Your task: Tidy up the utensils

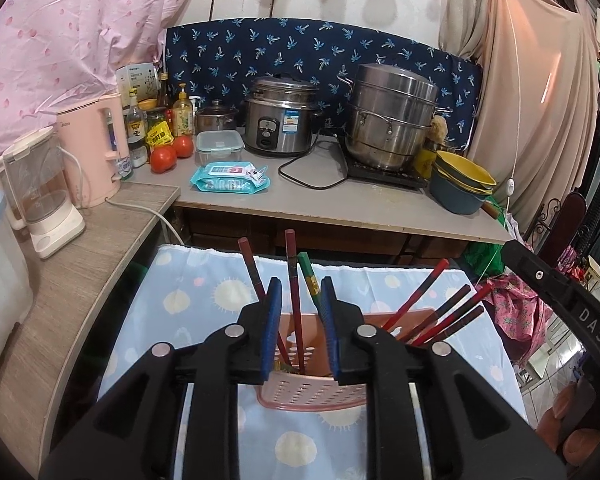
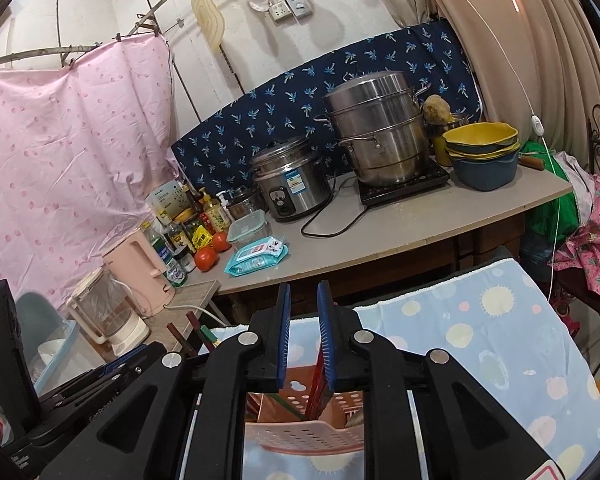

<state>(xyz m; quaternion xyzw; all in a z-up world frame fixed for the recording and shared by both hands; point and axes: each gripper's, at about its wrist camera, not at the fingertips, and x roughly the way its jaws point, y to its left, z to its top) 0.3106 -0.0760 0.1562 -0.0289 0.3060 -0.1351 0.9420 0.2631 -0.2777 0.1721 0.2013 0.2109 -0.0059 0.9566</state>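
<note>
Item one, your left gripper: blue pads parted, nothing clamped. One dark red chopstick stands in the gap without touching either pad that you can see; a second red one leans out at 11 o'clock of the gap, and a green-handled utensil crosses just behind the right-hand pad.

Item two, your right gripper: pads likewise apart and holding nothing, hovering above the holder with red sticks rising toward the gap from below.

Item three, the pink perforated utensil holder: directly beneath both grippers, at 6 o'clock in each wrist view, upright on the sun-print cloth. It appears divided into compartments. The left compartment carries the three utensils above; the right one carries a fan of red-and-black chopsticks leaning toward 2 o'clock.

Item four, beyond the cloth at 12 o'clock: the grey surface with rice cooker, stacked steel steamer, wet-wipe pack, two tomatoes and stacked bowls. The pink kettle sits at 10 o'clock.

Step in hand, by judgement: sorting is well advanced, since every utensil in view already stands in the holder. No loose utensil shows on the cloth. The next move likely calls for you to lift both grippers straight up, keeping the pads spread so they do not snag the sticks and tip the light holder.
</note>
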